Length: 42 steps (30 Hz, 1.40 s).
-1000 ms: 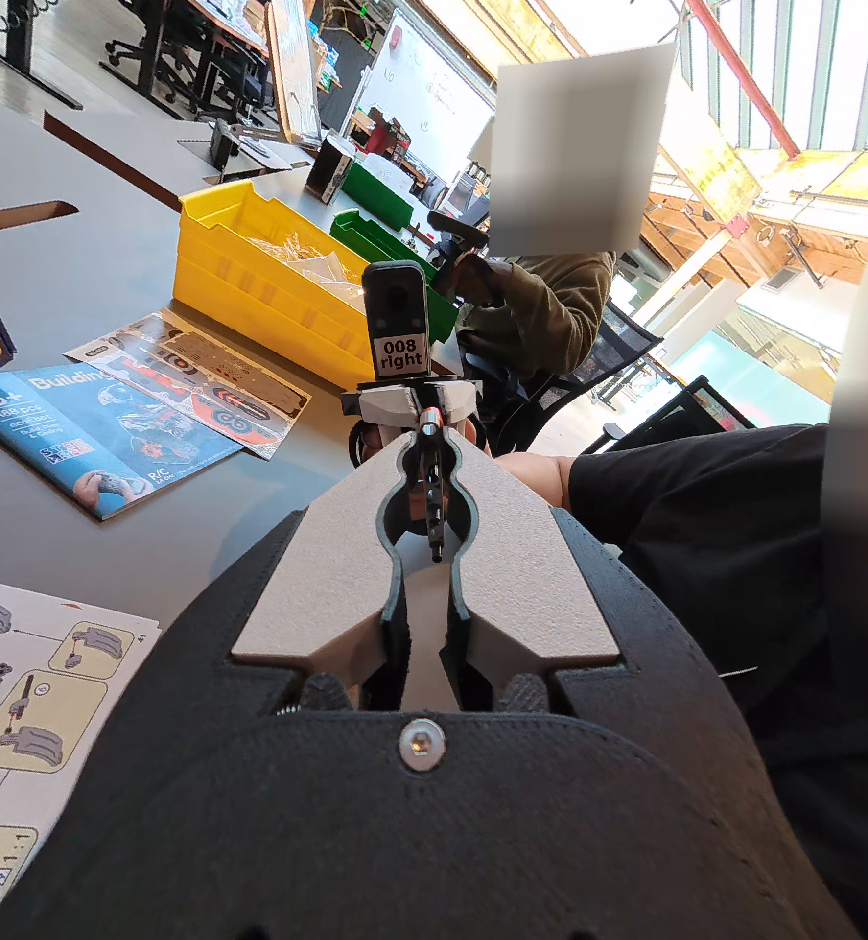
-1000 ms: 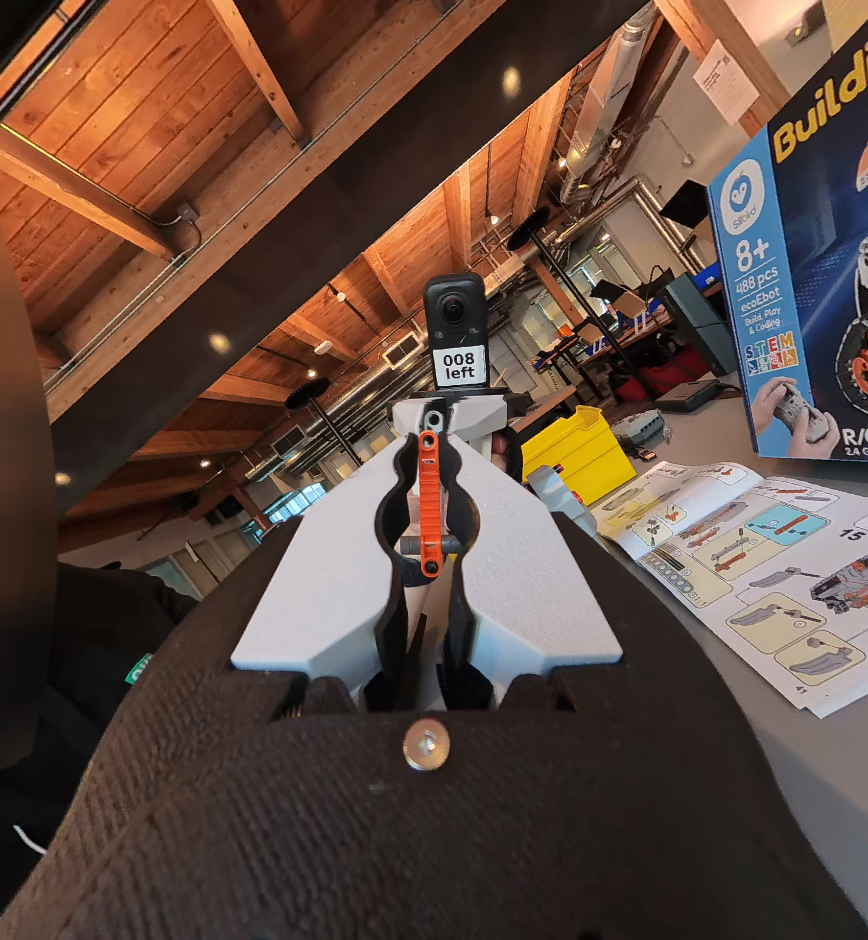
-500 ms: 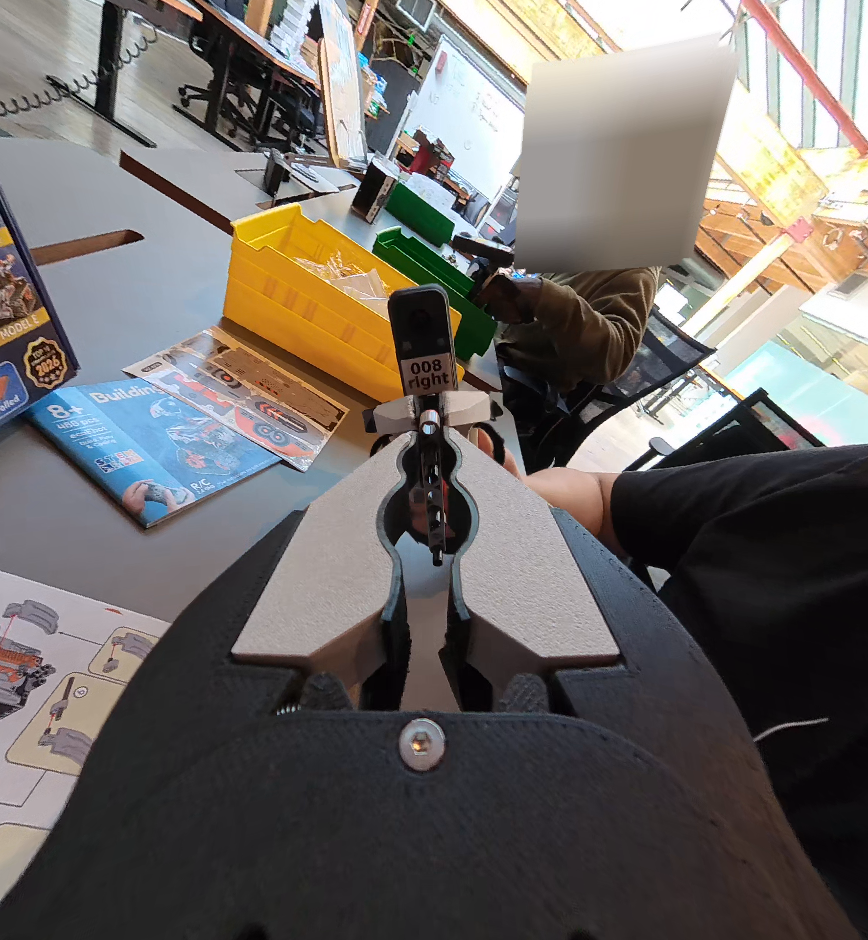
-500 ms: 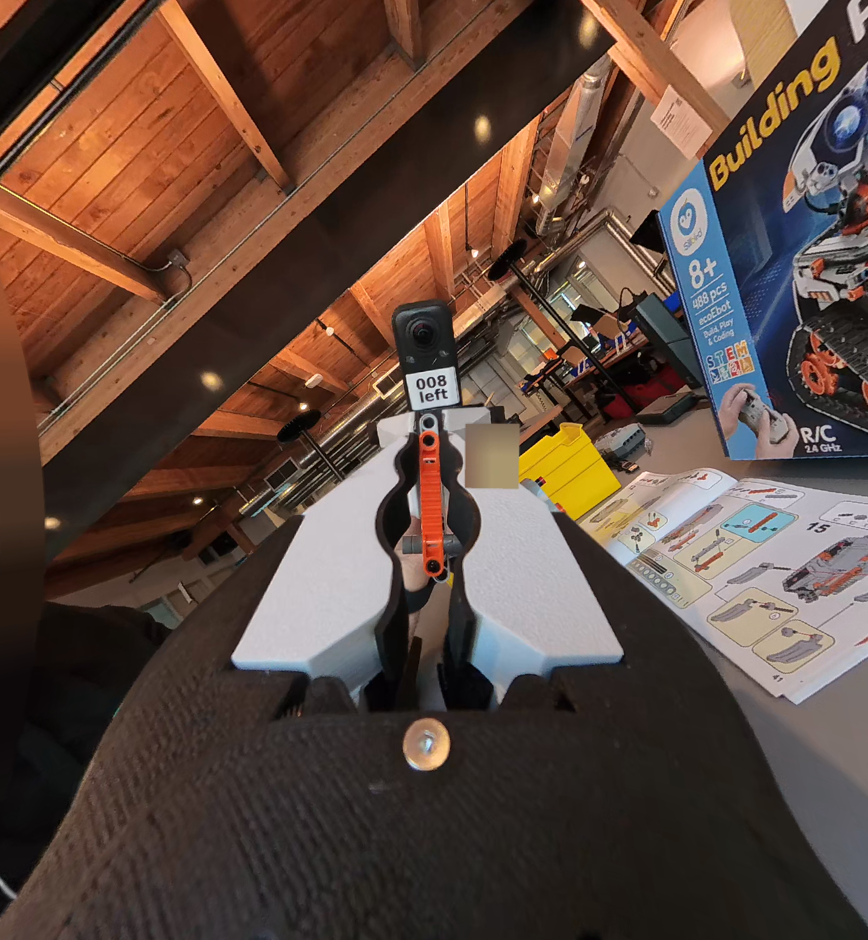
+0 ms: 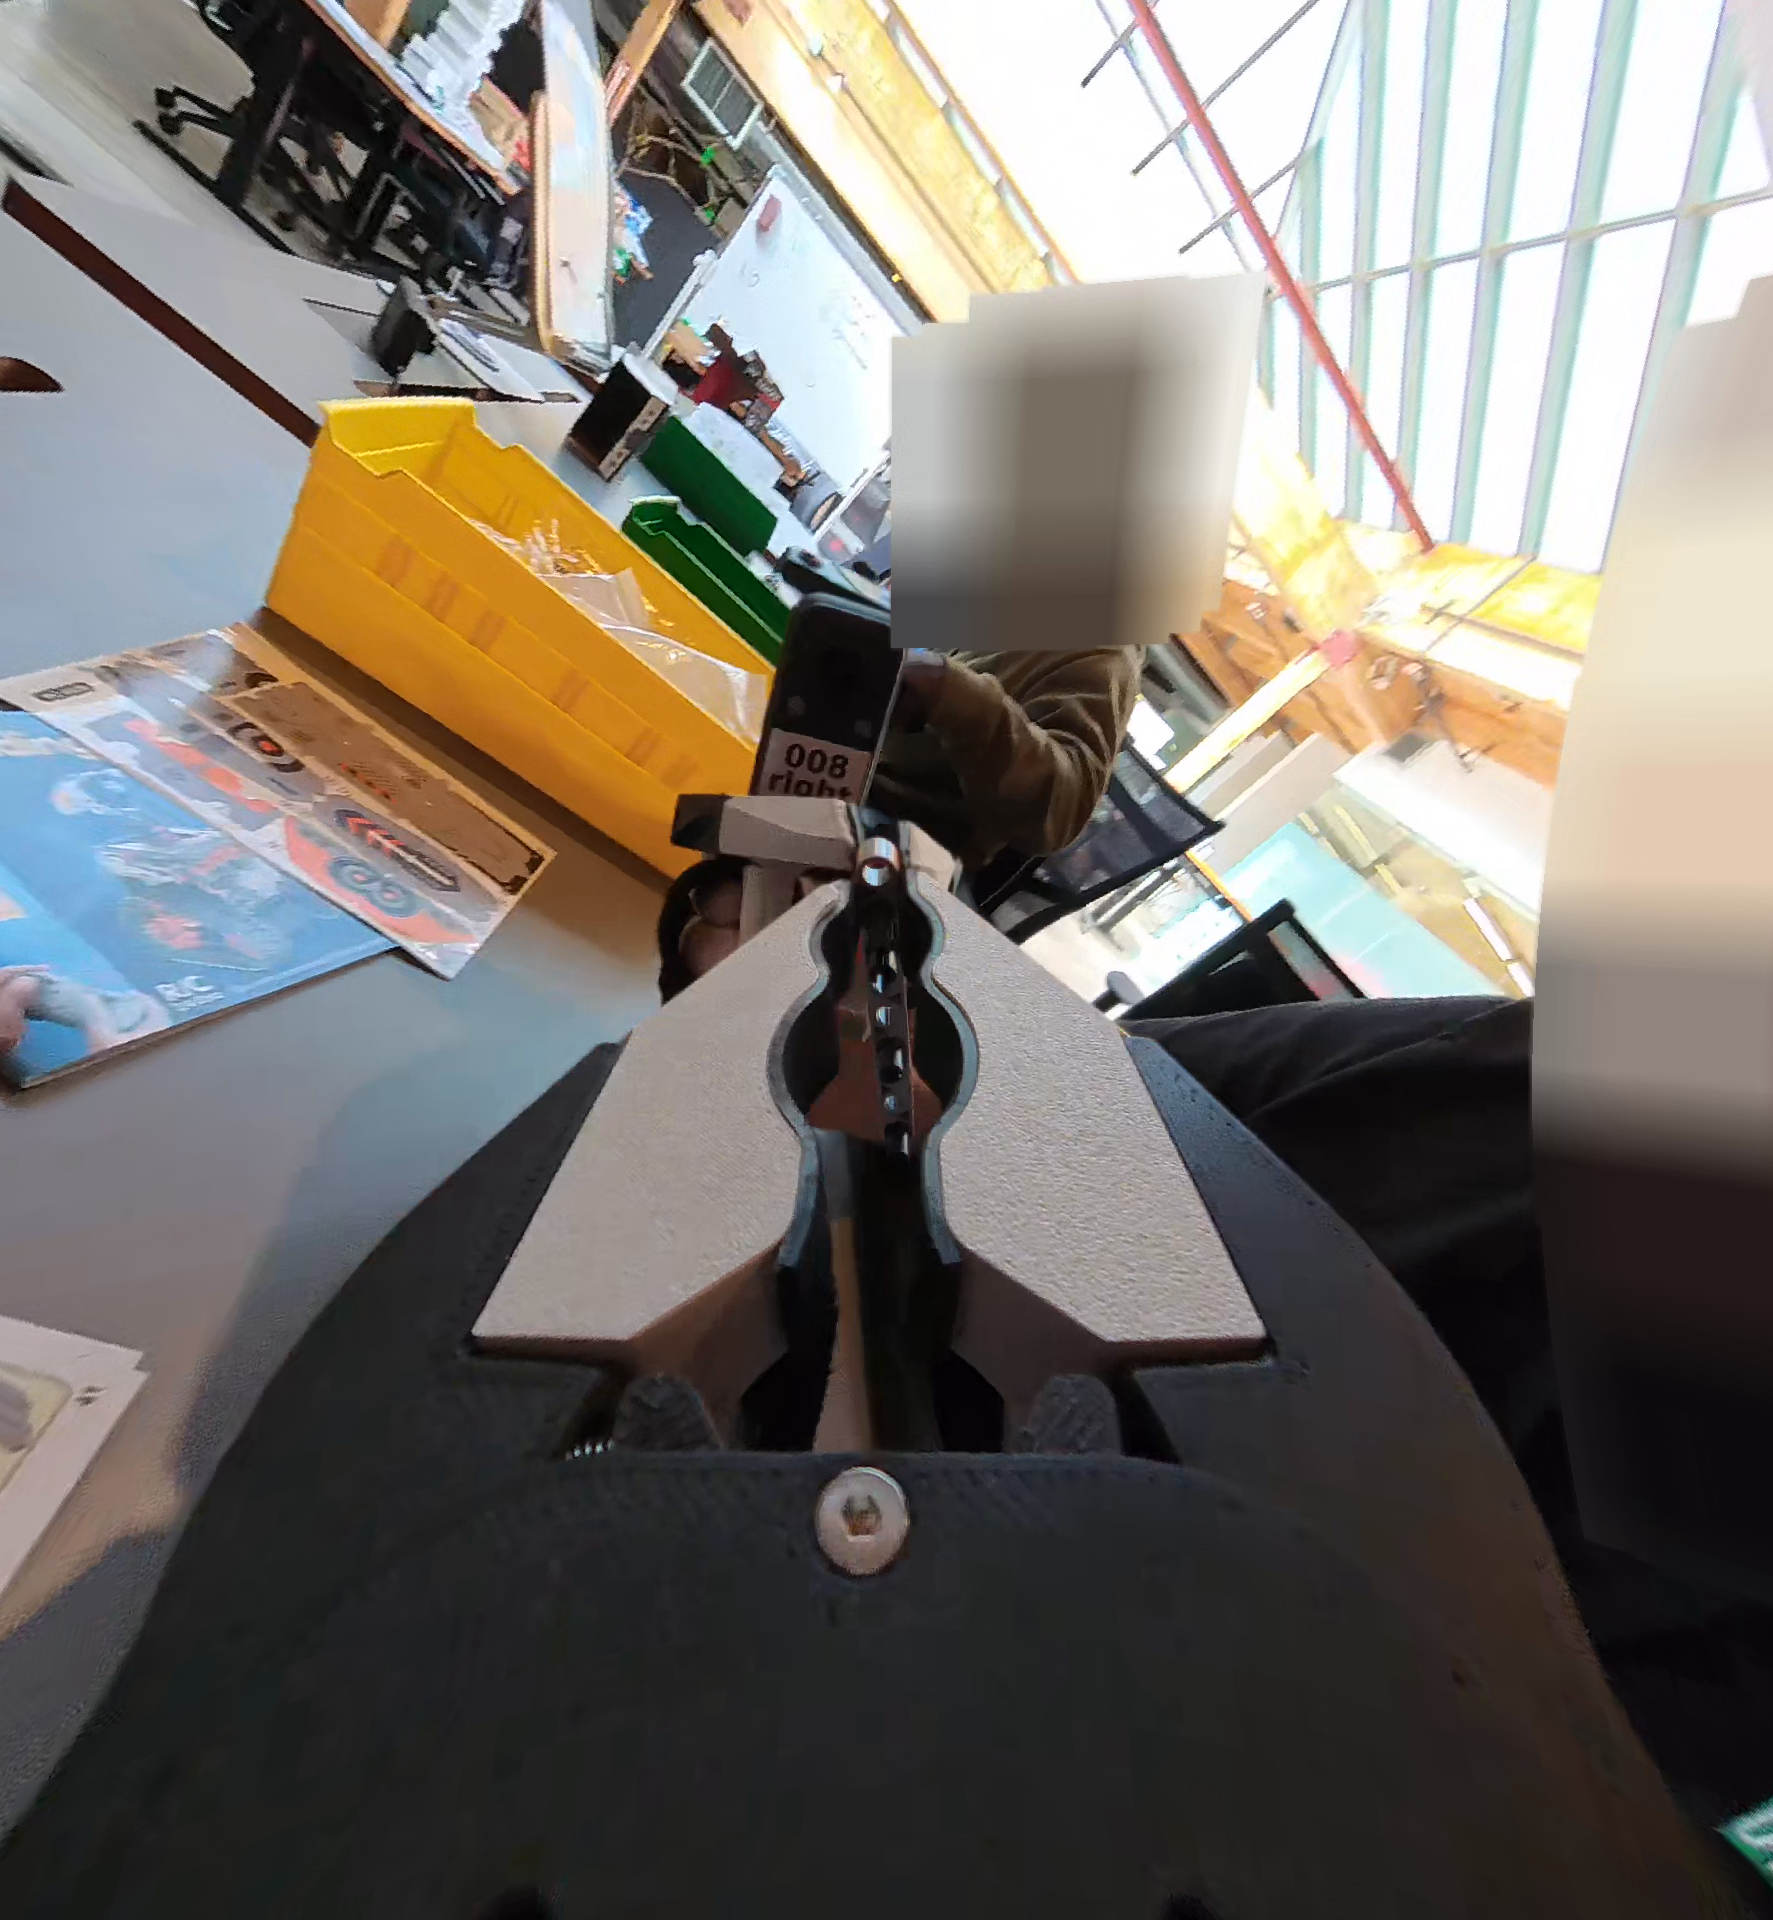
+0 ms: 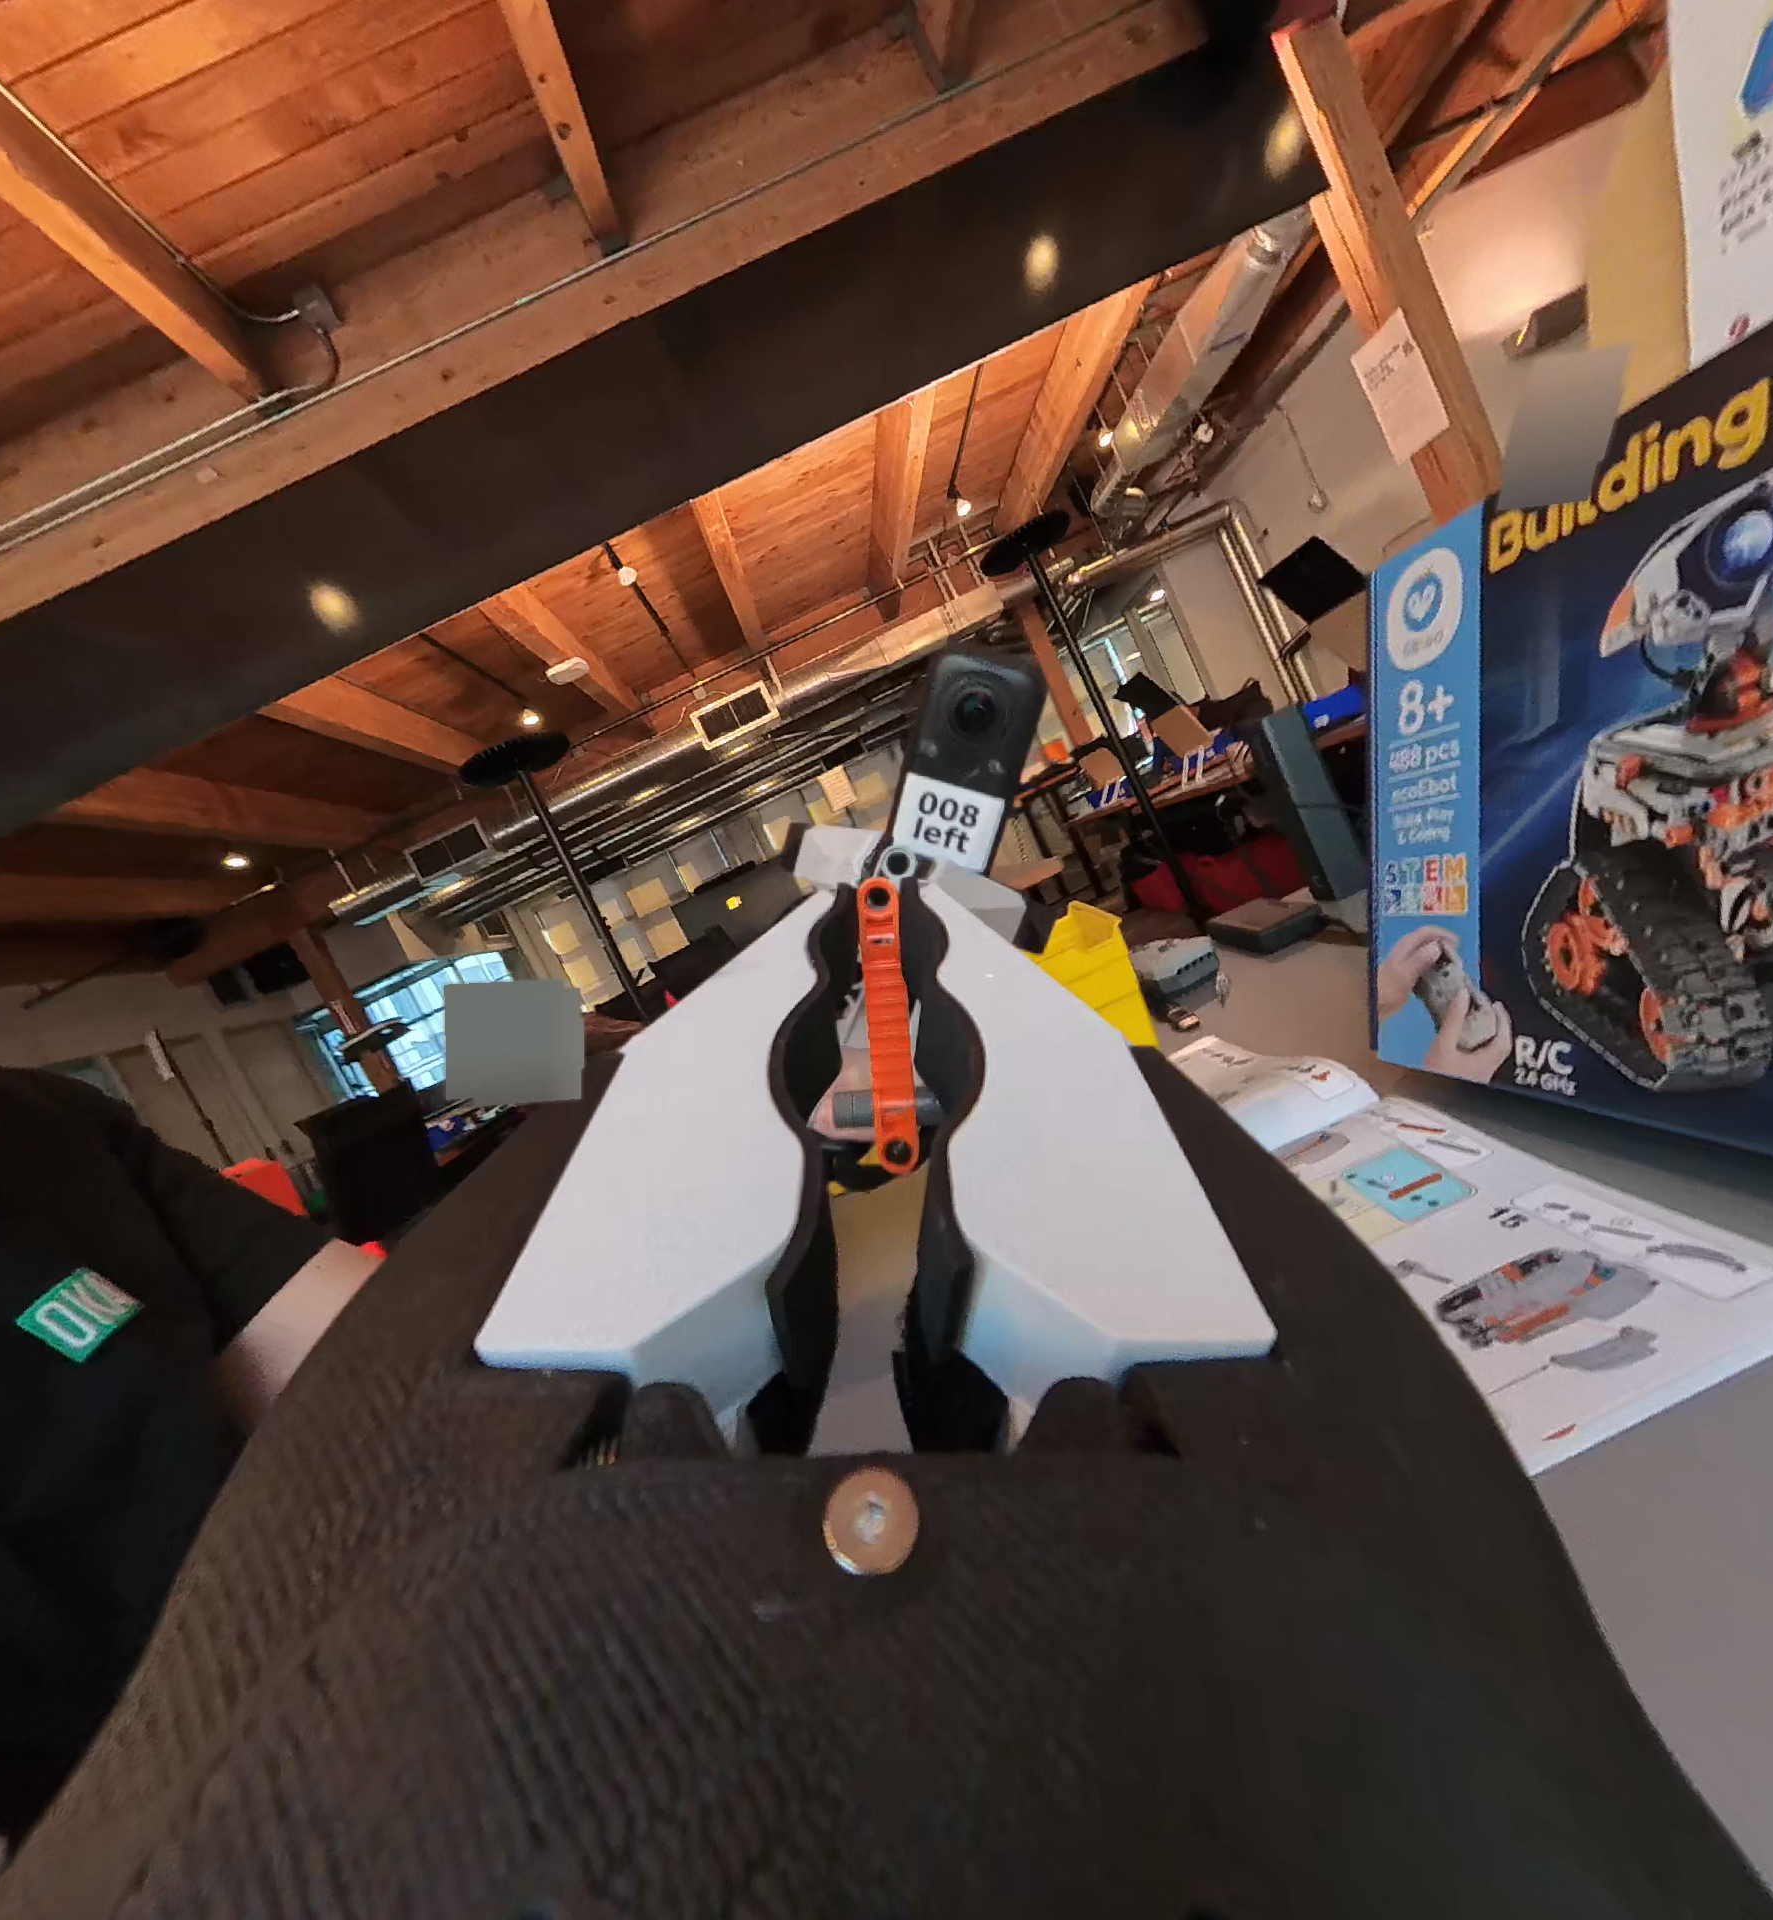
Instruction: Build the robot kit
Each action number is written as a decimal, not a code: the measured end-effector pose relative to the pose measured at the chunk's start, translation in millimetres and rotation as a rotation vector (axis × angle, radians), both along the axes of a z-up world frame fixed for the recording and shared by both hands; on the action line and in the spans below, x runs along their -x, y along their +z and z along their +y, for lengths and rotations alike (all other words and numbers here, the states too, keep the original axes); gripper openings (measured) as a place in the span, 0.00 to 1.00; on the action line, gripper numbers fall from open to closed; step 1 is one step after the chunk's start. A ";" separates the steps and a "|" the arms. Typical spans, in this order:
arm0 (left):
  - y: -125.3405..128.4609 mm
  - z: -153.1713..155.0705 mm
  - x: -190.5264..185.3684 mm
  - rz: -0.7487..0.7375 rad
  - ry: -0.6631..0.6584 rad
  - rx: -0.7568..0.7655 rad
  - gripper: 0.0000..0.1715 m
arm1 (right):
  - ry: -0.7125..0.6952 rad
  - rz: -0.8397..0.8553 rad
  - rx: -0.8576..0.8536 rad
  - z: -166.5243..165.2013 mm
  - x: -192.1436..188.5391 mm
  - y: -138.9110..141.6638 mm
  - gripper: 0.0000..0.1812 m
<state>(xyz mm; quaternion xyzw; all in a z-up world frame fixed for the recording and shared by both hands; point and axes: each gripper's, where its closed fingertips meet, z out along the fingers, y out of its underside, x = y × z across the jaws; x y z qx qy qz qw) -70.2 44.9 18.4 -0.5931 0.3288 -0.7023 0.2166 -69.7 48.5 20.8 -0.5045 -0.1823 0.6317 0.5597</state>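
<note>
My left gripper (image 5: 877, 899) is shut on a dark beam with a row of holes (image 5: 887, 1039), which runs along the slot between the fingers; a pale ring shows at its far end. My right gripper (image 6: 882, 904) is shut on an orange beam (image 6: 887, 1023) with a short grey pin (image 6: 877, 1107) across its near end. The two grippers face each other tip to tip above the grey table (image 5: 238, 1143). Each shows in the other's view with its black camera: the right gripper (image 5: 809, 831) and the left gripper (image 6: 965, 790). Whether the two beams touch is hidden.
A yellow bin (image 5: 508, 613) and green bins (image 5: 716, 561) stand behind a blue booklet (image 5: 113, 904) and a sticker sheet (image 5: 321, 769). A toy kit box (image 6: 1640, 810) stands by an open instruction manual (image 6: 1484, 1226). A seated person's olive sleeve (image 5: 1017, 748) is beyond. The grippers are tip to tip, or close to it.
Both grippers stay shut on their beams and tip to tip. Both views have swung and tilted; the box fills more of the right view, and the left view shows less of the instruction sheet.
</note>
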 end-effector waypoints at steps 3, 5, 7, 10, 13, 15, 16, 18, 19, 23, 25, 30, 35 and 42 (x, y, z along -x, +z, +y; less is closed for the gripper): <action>6.5 -3.9 -2.5 -0.062 -0.038 0.071 0.03 | -0.027 -0.013 -0.071 -4.9 -1.1 5.7 0.03; 5.6 -2.8 -3.4 -0.065 -0.029 0.052 0.03 | -0.035 -0.033 -0.066 -3.3 -1.8 4.5 0.03; 4.2 -2.9 -3.4 -0.046 -0.018 -0.003 0.03 | -0.016 -0.037 -0.048 -3.0 -1.8 3.2 0.03; 1.2 -5.5 -1.2 0.008 -0.005 -0.097 0.03 | 0.041 -0.090 -0.022 -4.9 0.8 1.0 0.03; -6.3 -8.8 0.9 0.096 0.006 -0.205 0.03 | 0.109 -0.205 0.001 -8.0 3.9 -7.1 0.03; -10.8 -11.6 0.2 0.141 0.004 -0.250 0.03 | 0.163 -0.248 0.038 -10.7 3.7 -12.0 0.03; -13.4 -13.0 -0.1 0.160 0.000 -0.272 0.03 | 0.186 -0.262 0.055 -12.0 3.5 -14.4 0.03; -17.3 -14.5 -0.6 0.189 -0.005 -0.295 0.03 | 0.208 -0.292 0.073 -13.5 3.3 -18.6 0.03; -17.9 -14.6 -0.8 0.194 -0.006 -0.289 0.03 | 0.197 -0.307 0.059 -13.4 3.1 -18.9 0.03; -23.4 -13.6 -0.9 0.223 -0.009 -0.276 0.03 | 0.124 -0.428 -0.030 -12.5 2.6 -24.3 0.03; -29.6 -13.7 -1.7 0.263 -0.010 -0.301 0.03 | 0.104 -0.512 -0.064 -12.9 2.2 -31.1 0.03; -26.6 -14.8 -3.9 0.247 -0.005 -0.325 0.03 | 0.141 -0.462 -0.021 -14.1 0.1 -28.0 0.03; -24.8 -13.4 -4.4 0.215 -0.008 -0.317 0.03 | 0.208 -0.364 0.078 -12.8 -0.5 -26.3 0.03; -29.2 -14.7 -3.1 0.234 -0.020 -0.366 0.03 | 0.247 -0.364 0.124 -14.2 1.4 -31.7 0.03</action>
